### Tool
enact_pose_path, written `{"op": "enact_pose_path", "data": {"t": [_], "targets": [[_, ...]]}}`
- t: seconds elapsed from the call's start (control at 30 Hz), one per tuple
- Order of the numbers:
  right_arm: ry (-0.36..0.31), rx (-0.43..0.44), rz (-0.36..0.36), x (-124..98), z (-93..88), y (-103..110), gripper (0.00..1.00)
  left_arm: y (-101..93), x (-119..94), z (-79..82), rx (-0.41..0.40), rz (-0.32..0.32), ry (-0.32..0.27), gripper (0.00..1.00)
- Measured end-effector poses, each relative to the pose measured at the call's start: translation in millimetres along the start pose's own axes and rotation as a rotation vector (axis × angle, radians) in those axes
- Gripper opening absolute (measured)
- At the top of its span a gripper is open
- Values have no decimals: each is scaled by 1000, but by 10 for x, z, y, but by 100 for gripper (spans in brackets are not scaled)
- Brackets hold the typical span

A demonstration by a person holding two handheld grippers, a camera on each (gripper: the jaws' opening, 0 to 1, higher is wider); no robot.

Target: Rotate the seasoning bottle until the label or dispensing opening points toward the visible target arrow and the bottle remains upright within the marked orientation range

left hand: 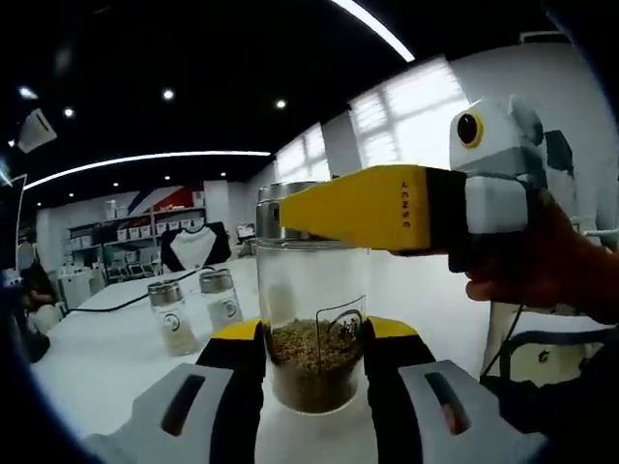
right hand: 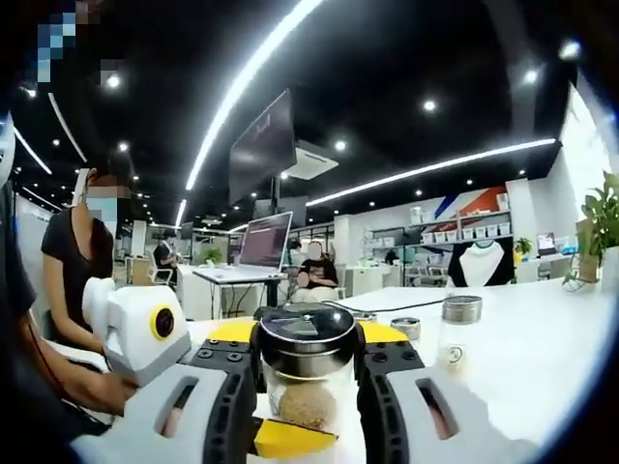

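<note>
The seasoning bottle (left hand: 311, 290) is clear glass with a metal lid (right hand: 308, 338), brown seasoning in its lower part and a small label (left hand: 343, 324). It stands upright on the white table (left hand: 106, 348). My left gripper (left hand: 312, 333) is shut on the bottle's lower body, one black jaw with a yellow tip on each side. My right gripper (right hand: 308, 333) is shut on the lid. In the left gripper view, the right gripper (left hand: 300, 215) reaches in from the right, its yellow jaw across the lid. The left gripper (right hand: 290, 435) shows low in the right gripper view.
Two smaller seasoning bottles (left hand: 172, 314) (left hand: 221, 298) stand further back on the table; one (right hand: 459, 333) sits to the right in the right gripper view. A person (right hand: 77, 261) sits at the left. A laptop (right hand: 263, 242), shelves and a potted plant (right hand: 600, 227) lie beyond.
</note>
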State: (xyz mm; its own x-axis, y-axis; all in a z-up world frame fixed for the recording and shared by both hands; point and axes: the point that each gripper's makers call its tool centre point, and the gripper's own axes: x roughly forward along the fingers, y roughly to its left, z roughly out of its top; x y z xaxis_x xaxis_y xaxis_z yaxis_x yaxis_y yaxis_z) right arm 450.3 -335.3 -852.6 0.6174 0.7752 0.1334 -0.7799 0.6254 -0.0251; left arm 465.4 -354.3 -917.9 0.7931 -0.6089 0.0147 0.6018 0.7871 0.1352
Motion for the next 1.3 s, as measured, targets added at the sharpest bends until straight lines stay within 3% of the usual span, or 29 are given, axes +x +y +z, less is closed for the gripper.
{"op": "enact_pose_path", "data": {"t": [0.23,0.37,0.47,0.53,0.73,0.8,0.97,1.1,1.3], "targets": [[20,-41,-62,62,-57,7,37,65,-10,-4,-16,65,-18,42],[70,-22,-78,20,-112,-49,36,-3,23,-78,-34,-20,22,42],[46,6,-48,-18,-59,-68,36,-15,14,-13,-5,-71,-13,42],[32,38,-14,-39,2,-57,36,-43,-3,46,-24,-115,-38,42],[13,79,64,-70,50,-11,36,-115,-43,77,-89,-222,-42,43],[30,67,74,-56,20,22,36,-110,-42,48,-56,-198,-21,43],[24,39,51,-20,31,33,37,-112,-23,62,-122,-173,-42,42],[37,-18,15,2,9,39,37,-98,-10,55,-87,-129,-43,42],[57,-28,-30,35,-29,27,37,-59,-4,33,-114,-105,-40,42]]}}
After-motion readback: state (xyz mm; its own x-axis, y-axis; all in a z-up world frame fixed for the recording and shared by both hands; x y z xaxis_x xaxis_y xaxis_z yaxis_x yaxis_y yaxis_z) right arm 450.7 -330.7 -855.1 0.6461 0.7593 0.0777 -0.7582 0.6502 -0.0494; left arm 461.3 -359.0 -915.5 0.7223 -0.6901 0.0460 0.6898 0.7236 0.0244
